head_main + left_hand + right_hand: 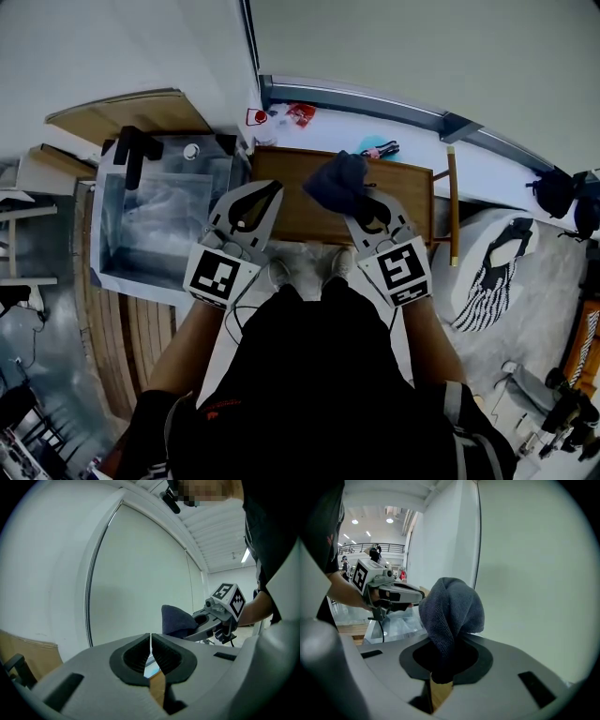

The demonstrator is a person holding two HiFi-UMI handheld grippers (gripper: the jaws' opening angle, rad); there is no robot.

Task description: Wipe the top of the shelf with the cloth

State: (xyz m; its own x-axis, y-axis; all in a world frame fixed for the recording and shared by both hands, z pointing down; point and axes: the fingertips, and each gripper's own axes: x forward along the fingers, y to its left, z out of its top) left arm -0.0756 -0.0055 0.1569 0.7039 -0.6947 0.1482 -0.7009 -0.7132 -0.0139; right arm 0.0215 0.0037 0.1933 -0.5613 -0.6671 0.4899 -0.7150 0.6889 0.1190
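A dark blue-grey cloth (337, 180) hangs bunched in my right gripper (367, 208), whose jaws are shut on it above the wooden shelf top (291, 202). In the right gripper view the cloth (451, 613) rises out of the jaws and fills the middle. My left gripper (255, 199) is held over the shelf's left end, shut with nothing between its pads; its own view shows the two pads (161, 656) meeting. That view also shows the cloth (176, 620) and the right gripper (216, 616) to the right.
A clear plastic bin (159, 220) stands left of the shelf. Behind the shelf runs a white ledge (412, 141) with small red and blue items. A wooden pole (451, 202) stands at the shelf's right, and a striped bag (492, 272) lies on the floor.
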